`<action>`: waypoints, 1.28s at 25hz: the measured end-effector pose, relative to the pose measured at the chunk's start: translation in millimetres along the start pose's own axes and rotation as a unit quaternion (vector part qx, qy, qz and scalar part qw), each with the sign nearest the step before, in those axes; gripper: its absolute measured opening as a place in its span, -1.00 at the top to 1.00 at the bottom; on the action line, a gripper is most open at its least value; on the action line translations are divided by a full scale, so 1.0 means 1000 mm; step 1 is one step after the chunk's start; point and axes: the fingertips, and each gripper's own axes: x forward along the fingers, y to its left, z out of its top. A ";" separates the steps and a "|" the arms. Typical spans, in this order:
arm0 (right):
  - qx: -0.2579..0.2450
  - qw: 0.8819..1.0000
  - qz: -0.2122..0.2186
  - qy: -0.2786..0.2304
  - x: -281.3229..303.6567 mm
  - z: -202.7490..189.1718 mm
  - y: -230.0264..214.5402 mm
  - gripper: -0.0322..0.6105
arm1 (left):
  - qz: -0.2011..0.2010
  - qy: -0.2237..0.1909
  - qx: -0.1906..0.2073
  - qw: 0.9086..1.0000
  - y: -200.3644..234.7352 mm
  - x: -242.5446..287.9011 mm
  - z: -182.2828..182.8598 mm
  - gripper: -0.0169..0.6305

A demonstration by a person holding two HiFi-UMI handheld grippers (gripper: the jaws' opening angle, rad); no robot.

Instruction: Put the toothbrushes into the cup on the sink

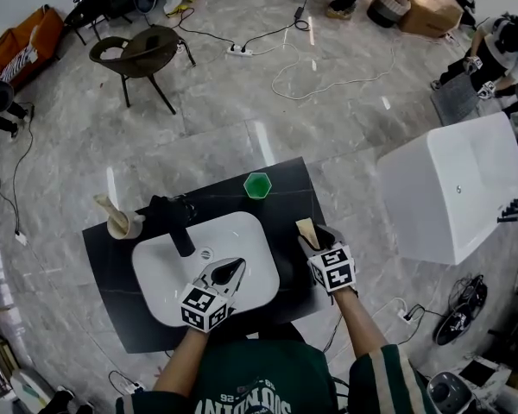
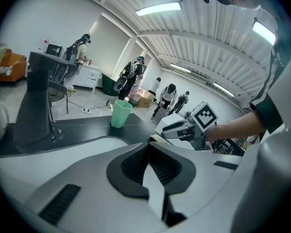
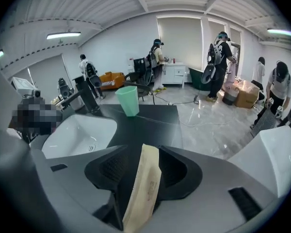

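Black counter [image 1: 285,179], toothbrush [image 3: 144,188] between right gripper [image 3: 142,149] jaws

Grippers, two: left gripper [image 1: 231,270], right gripper [image 1: 317,236].
Paper toothbrush packets, two: right packet [image 1: 306,228], left packet [image 1: 106,207].
Cups, two: green cup [image 1: 257,185], white cup [image 1: 121,228].
Sink [image 1: 242,231], one.
Faucet [image 1: 174,222], one.
Tabletop [image 1: 285,184], one.
Chair [image 1: 142,52], one.
White cabinet [image 1: 449,188], one.
Power strip [image 1: 239,51], one.
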 end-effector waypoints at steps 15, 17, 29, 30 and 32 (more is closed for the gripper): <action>0.017 0.992 0.002 0.129 0.035 -0.032 -0.014 0.19 | 0.044 -0.013 -0.024 0.999 0.013 -0.011 -0.005 0.91; 0.009 0.990 0.000 0.142 0.037 -0.034 -0.014 0.19 | 0.051 -0.016 -0.028 0.998 0.015 -0.014 -0.005 0.91; -0.029 0.958 0.002 0.285 0.038 -0.043 -0.015 0.20 | 0.064 -0.032 -0.039 0.997 0.011 -0.021 -0.001 0.91; -0.031 0.961 0.000 0.275 0.039 -0.040 -0.016 0.20 | 0.064 -0.033 -0.039 0.997 0.010 -0.021 -0.002 0.91; -0.031 0.966 -0.002 0.256 0.039 -0.037 -0.018 0.21 | 0.067 -0.036 -0.039 0.996 0.009 -0.023 -0.002 0.91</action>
